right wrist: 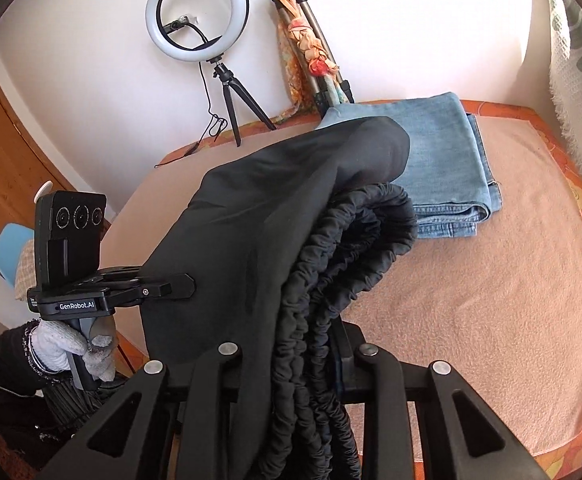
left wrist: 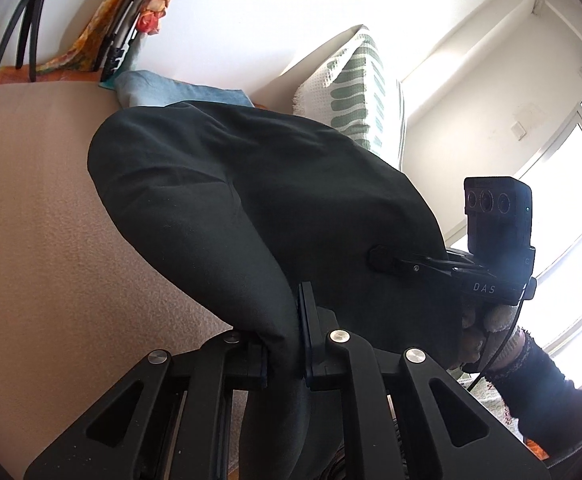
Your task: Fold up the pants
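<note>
The black pants (left wrist: 227, 200) hang folded in the air above the peach-covered bed (left wrist: 31, 220). My left gripper (left wrist: 285, 344) is shut on a fold of the black fabric. My right gripper (right wrist: 311, 344) is shut on the pants' gathered elastic waistband (right wrist: 355, 248). Each gripper shows in the other's view: the right one (left wrist: 383, 260) pinches the cloth at the right, the left one (right wrist: 187, 284) pinches it at the left. The pants (right wrist: 275, 208) drape between the two.
Folded blue jeans (right wrist: 447, 160) lie at the far side of the bed (right wrist: 491, 280). A ring light on a tripod (right wrist: 197, 12) and a second tripod with a scarf (right wrist: 311, 52) stand by the wall. A green-patterned white towel (left wrist: 355, 84) hangs near the window.
</note>
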Demonstrator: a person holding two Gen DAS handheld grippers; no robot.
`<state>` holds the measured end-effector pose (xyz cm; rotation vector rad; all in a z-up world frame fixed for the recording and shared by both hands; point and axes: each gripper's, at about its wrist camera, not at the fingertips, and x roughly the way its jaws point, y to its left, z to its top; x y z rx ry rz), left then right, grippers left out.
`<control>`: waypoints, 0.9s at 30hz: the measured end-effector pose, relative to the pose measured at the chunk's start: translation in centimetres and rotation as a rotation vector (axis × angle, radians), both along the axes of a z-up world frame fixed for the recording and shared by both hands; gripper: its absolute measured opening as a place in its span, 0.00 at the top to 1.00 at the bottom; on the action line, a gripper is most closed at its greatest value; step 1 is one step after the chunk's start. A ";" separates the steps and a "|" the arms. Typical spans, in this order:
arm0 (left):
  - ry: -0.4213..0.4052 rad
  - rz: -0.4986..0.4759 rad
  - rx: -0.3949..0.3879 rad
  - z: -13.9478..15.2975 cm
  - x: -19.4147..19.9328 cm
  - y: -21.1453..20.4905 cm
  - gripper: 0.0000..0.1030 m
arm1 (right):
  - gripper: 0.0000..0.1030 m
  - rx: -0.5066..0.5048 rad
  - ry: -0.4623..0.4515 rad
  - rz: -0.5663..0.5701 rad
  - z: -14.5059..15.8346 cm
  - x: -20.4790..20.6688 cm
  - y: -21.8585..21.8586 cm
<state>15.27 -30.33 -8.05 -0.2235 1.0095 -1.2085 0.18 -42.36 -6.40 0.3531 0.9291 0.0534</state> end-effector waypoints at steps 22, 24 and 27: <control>-0.186 0.058 -0.002 6.3 11.7 -7.5 0.91 | 0.78 -0.209 -0.091 -0.104 5.1 10.3 -6.3; -0.199 0.063 0.004 6.3 12.8 -8.4 0.91 | 0.78 -0.232 -0.094 -0.107 5.0 11.6 -6.8; -0.195 0.076 0.001 6.0 14.5 -9.3 0.91 | 0.78 -0.240 -0.093 -0.110 4.6 13.7 -7.9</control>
